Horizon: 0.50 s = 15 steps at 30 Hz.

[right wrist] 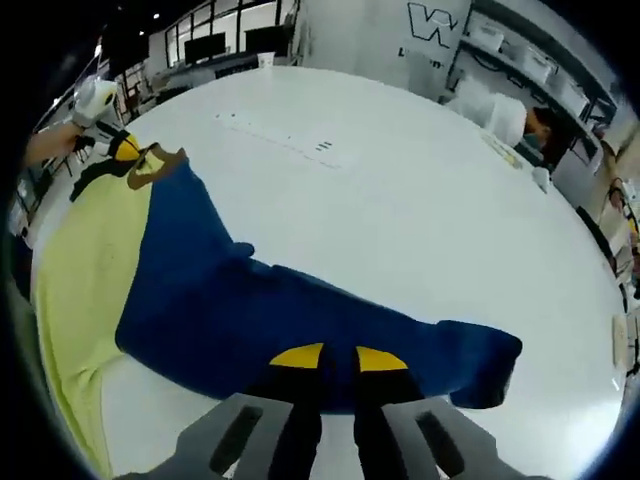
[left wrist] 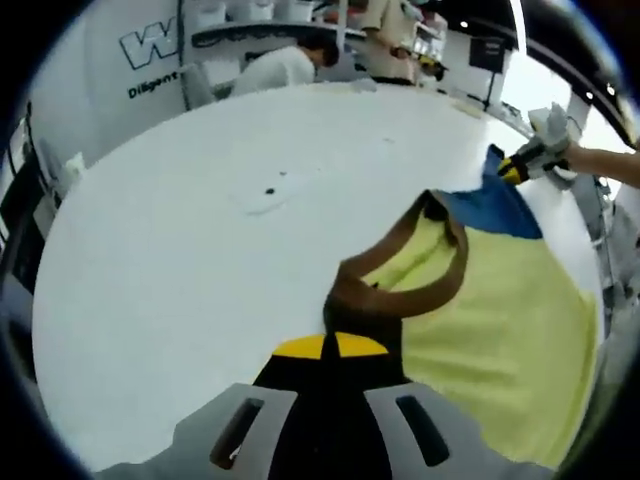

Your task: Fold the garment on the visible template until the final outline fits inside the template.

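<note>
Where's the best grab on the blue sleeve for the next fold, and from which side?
Judging by the right gripper view, take the blue sleeve at its free cuff end, coming in low from the bare table side beyond it. The sleeve lies flat and stretched out, and the cuff edge looks slightly lifted, so the jaws could slide under there. The right gripper is already closed mid-sleeve.

Lab/workshop: big white surface (right wrist: 420,200), logo'd wall panel (left wrist: 140,50), shelving w/ bins (right wrist: 520,50), person at a bench (left wrist: 285,65).
</note>
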Tool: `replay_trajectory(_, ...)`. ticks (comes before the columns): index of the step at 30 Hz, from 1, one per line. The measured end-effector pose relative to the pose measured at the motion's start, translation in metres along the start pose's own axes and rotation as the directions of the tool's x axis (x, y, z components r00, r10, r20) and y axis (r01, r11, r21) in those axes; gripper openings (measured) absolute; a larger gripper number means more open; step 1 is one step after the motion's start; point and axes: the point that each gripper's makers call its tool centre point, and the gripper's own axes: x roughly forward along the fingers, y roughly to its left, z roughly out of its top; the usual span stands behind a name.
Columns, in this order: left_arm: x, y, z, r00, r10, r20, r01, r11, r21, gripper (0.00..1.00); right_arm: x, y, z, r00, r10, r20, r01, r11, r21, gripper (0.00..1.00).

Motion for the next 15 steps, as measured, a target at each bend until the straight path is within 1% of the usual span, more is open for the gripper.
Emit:
replay_trajectory(1,-0.001,0.001,0.0,1.0,0.004,0.0,-0.004,1.0,-0.002,0.01,0.0,0.0,-0.003,1.0,-0.001,-0.009,0.002,0.999,0.04,0.0)
replay_trajectory(2,0.0,0.001,-0.001,1.0,0.007,0.001,-0.007,1.0,-0.005,0.01,-0.007,0.01,0.001,0.998,0.058,-0.033,-0.058,0.998,0.016,0.0)
replay_trajectory(3,0.0,0.002,-0.001,1.0,0.011,0.004,-0.01,1.0,-0.013,0.01,-0.009,0.012,0.001,0.998,0.052,-0.035,-0.051,0.997,0.055,0.0)
replay_trajectory(4,-0.001,0.001,-0.002,1.0,0.013,0.005,-0.013,1.0,-0.017,0.01,-0.006,0.004,-0.008,0.996,0.078,-0.043,-0.072,0.991,0.114,0.0)
replay_trajectory(5,-0.001,0.001,-0.002,1.0,0.017,0.007,-0.016,1.0,-0.021,0.01,-0.006,0.001,-0.012,0.996,0.074,-0.046,-0.069,0.991,0.116,0.0)
replay_trajectory(6,-0.001,0.001,-0.003,1.0,0.017,0.007,-0.017,1.0,-0.024,0.01,-0.008,-0.001,-0.016,0.997,0.057,-0.047,-0.05,0.989,0.143,0.0)
replay_trajectory(9,-0.001,0.0,-0.003,1.0,0.018,0.008,-0.018,0.999,-0.027,0.01,-0.016,-0.001,-0.036,0.993,0.037,-0.111,-0.023,0.993,0.119,0.0)
replay_trajectory(11,-0.001,0.0,-0.002,1.0,0.015,0.006,-0.014,1.0,-0.026,0.01,-0.027,0.008,-0.045,0.991,-0.002,-0.136,0.015,0.995,0.095,0.0)
replay_trajectory(12,-0.001,-0.002,-0.002,1.0,0.009,0.007,-0.009,1.0,-0.027,0.01,-0.03,0.011,-0.05,0.989,-0.005,-0.147,0.017,0.997,0.079,0.0)
replay_trajectory(13,-0.001,-0.003,-0.001,1.0,0.006,0.007,-0.006,1.0,-0.029,0.01,-0.035,0.013,-0.055,0.987,-0.011,-0.158,0.024,0.996,0.083,0.0)
replay_trajectory(14,0.0,-0.003,-0.002,1.0,-0.001,0.008,0.001,1.0,-0.03,0.01,-0.037,0.015,-0.058,0.988,-0.011,-0.153,0.025,0.996,0.086,0.0)
replay_trajectory(15,0.0,-0.004,-0.002,1.0,-0.007,0.009,0.007,1.0,-0.028,0.01,-0.035,0.011,-0.058,0.988,-0.001,-0.153,0.019,0.993,0.117,0.0)
